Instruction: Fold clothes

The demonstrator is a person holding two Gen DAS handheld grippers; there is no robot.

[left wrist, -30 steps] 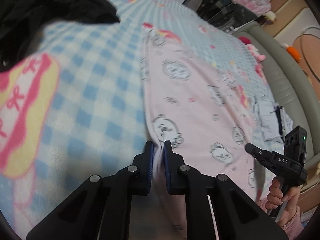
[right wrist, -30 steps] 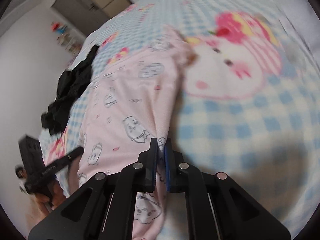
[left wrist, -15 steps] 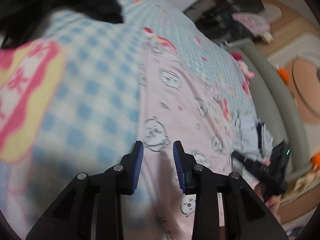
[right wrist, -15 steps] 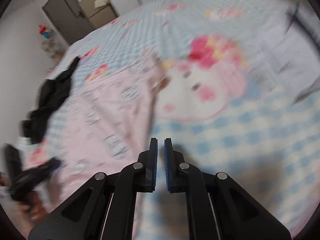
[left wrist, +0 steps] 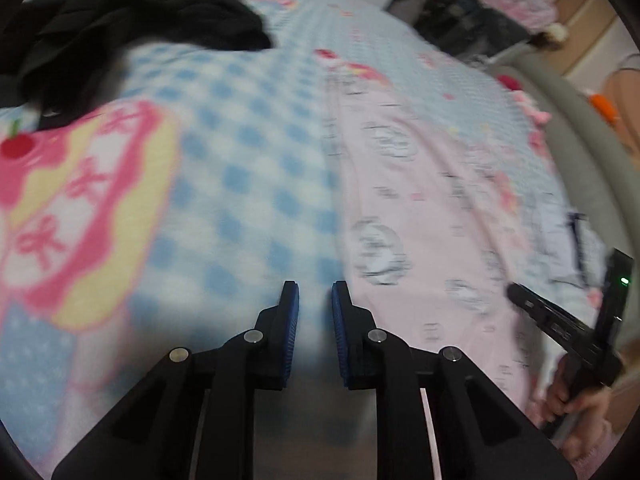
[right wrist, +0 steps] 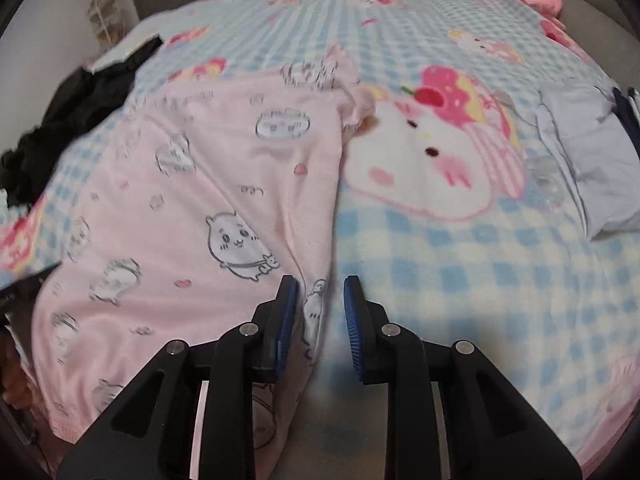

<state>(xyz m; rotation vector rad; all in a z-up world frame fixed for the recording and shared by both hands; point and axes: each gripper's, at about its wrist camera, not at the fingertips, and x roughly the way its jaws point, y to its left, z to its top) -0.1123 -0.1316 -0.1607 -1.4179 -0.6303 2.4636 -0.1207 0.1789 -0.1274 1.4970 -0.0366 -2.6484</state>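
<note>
While the checked blanket (right wrist: 460,264) covers the bed, the pink garment (right wrist: 192,216) lies flat on it (black clothes (left wrist: 132,28) heaped beyond). Right gripper (right wrist: 320,300) has just been opening, its jaws astride the garment's edge without gripping; left gripper (left wrist: 314,304), closing, narrow, holds nothing.

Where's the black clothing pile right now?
The black pile sits at the top left of the left wrist view, at the far side of the checked blanket. In the right wrist view it lies at the left edge, beyond the pink garment.
</note>
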